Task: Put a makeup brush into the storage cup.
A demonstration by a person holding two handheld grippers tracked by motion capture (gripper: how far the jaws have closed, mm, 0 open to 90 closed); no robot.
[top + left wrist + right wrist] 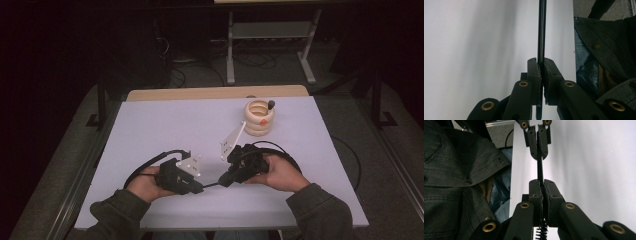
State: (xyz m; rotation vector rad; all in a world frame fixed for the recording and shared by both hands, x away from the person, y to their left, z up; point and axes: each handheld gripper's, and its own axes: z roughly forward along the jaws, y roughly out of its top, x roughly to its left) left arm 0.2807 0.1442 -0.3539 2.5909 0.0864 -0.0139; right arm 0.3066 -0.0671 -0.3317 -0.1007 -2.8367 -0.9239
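Behind both hands: ring holder (pixel 259 118).

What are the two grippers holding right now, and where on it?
One thin black rod-like tool, held between both: the left gripper clamps its plain shaft, the right gripper clamps the other end, just beside a bristled part.

left hand-held gripper (pixel 199 188), right hand-held gripper (pixel 223 181), both clamped, tips facing

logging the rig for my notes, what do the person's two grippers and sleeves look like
Both the left gripper and right gripper are black, with ribbed jaws on linkage arms with brass-coloured pivot rings. Each carries a pale three-cornered plate and trails a black cable. The sleeves are dark olive-grey, with buttons.
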